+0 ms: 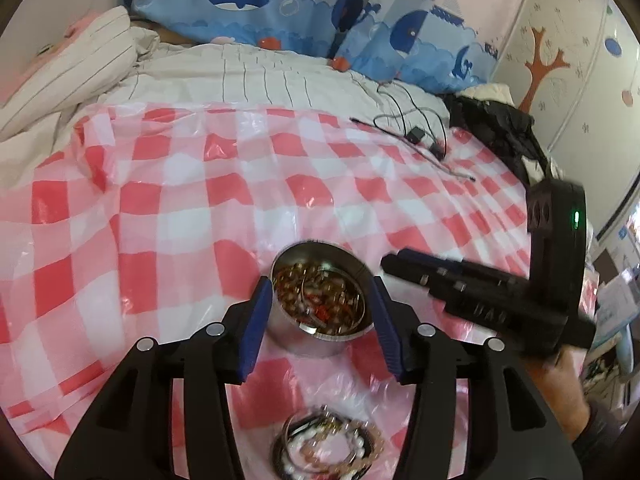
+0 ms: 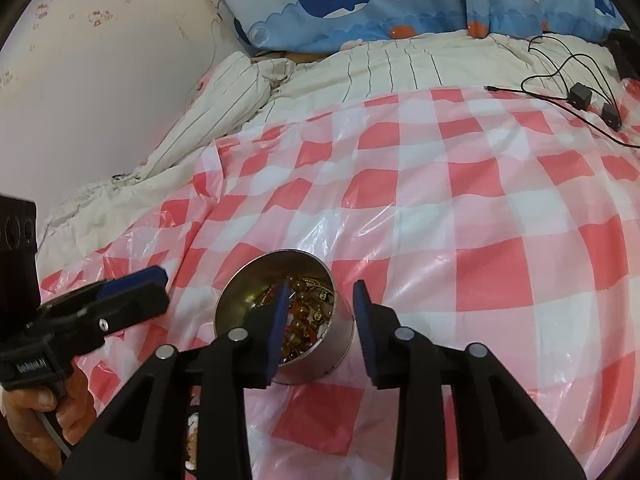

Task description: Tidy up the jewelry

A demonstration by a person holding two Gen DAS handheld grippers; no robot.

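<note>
Our left gripper (image 1: 320, 292) has its blue-padded fingers (image 1: 256, 320) spread apart on either side of the small round silver metal tin (image 1: 316, 336), with a sliver of cloth showing between each pad and the tin wall, so it is released and clasps nothing. Our right gripper (image 2: 320, 296) is likewise released: its left blue finger (image 2: 278, 332) hangs over the tin's (image 2: 320, 364) open mouth while the other stands just outside the rim on the right, neither one pressing on metal. From the left wrist view the right gripper (image 1: 390, 260) reaches in from the right, its tip near the tin's rim; whether it touches we cannot tell.

The tin stands upright on the red-and-white checked plastic sheet (image 1: 240, 200), and it holds a tangle of amber and red beads (image 1: 320, 296) with a thin metal bangle lying across them. Just behind our left fingers, close to the camera, lies a loose heap of bead bracelets in white, pink and dark colours (image 1: 328, 448) on the same sheet.

Beyond the tin the checked sheet runs bare and wrinkled toward the cream striped quilt (image 1: 240, 76), leaving open room ahead and to the left. At the far right corner a black cable with small black plugs (image 2: 580, 96) lies across the sheet's edge. The blue whale-print pillows (image 2: 360, 0) close off the back.
</note>
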